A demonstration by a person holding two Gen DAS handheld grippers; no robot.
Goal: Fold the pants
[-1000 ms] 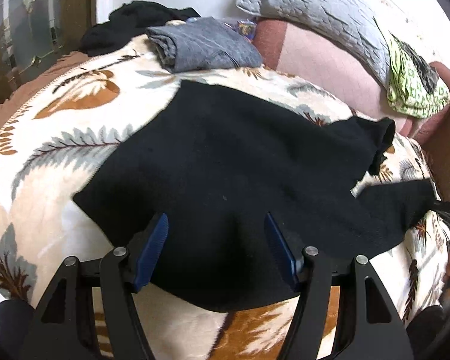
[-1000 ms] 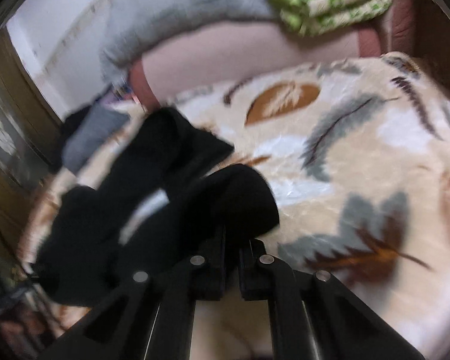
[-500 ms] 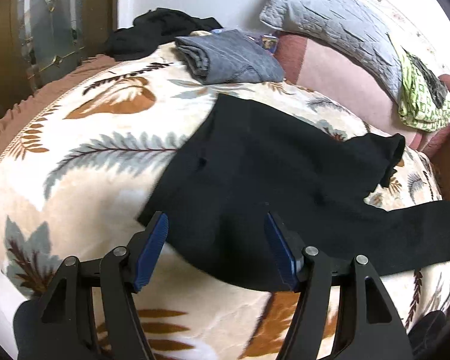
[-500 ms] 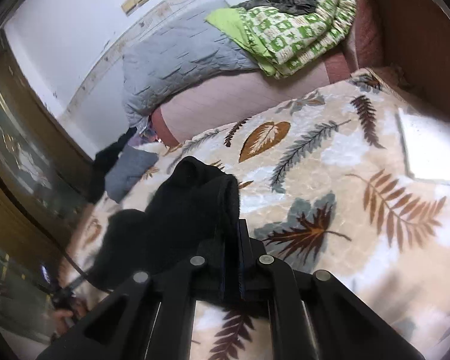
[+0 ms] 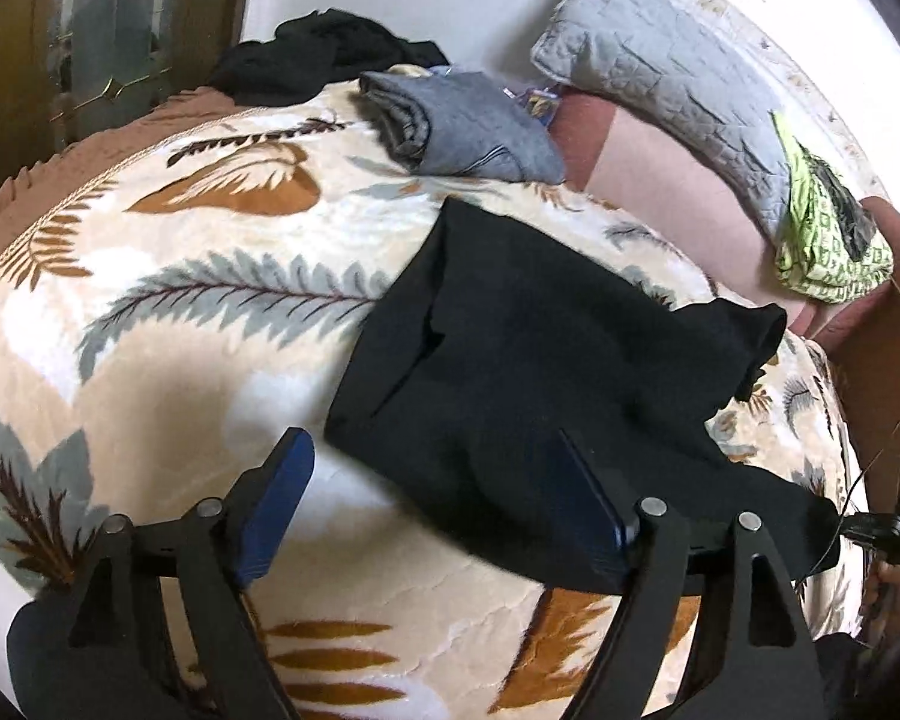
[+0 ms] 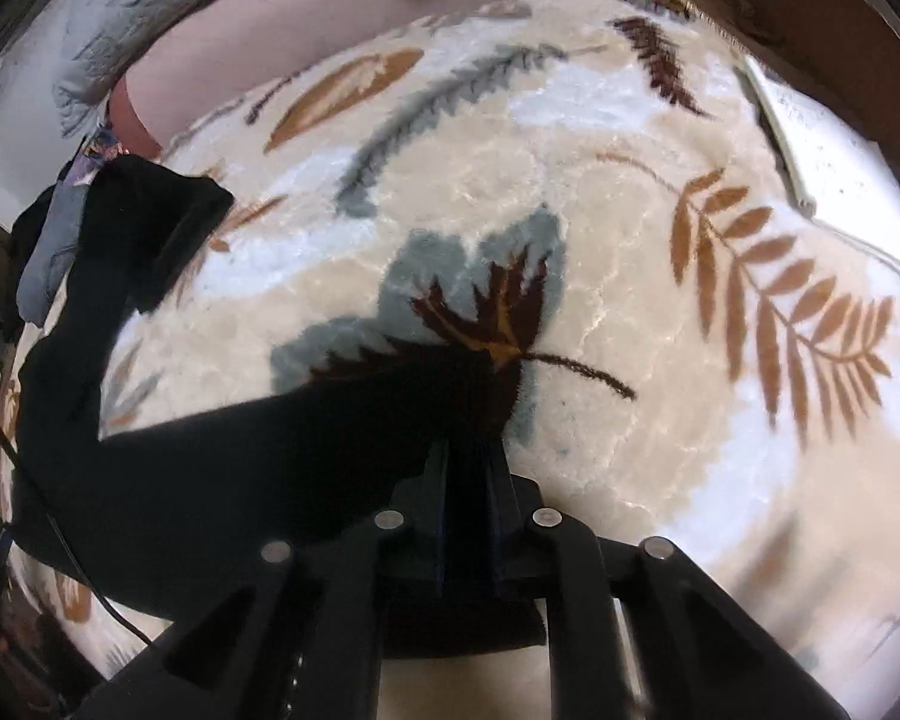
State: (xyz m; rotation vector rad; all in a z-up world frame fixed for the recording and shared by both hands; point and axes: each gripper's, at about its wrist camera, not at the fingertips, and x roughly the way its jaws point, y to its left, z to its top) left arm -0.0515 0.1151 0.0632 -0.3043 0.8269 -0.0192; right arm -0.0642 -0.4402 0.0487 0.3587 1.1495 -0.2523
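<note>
The black pants (image 5: 528, 360) lie spread on the leaf-patterned blanket (image 5: 168, 300). One leg runs to the right across the bed. My left gripper (image 5: 432, 510) is open and empty, just above the near edge of the pants. My right gripper (image 6: 469, 462) is shut on the end of a pants leg (image 6: 258, 450), low over the blanket (image 6: 630, 276). The other leg end (image 6: 156, 222) lies at the left of the right wrist view.
A folded grey garment (image 5: 462, 120) and a black heap (image 5: 318, 57) lie at the far edge of the bed. A grey quilted pillow (image 5: 666, 84) and a green patterned cloth (image 5: 828, 246) rest on a pink bolster (image 5: 660, 192). A brown wall stands at right.
My right gripper has pulled the pants leg to the right and down toward the blanket, stretching it out. My left gripper has drawn back to the left, off the pants, still open.
</note>
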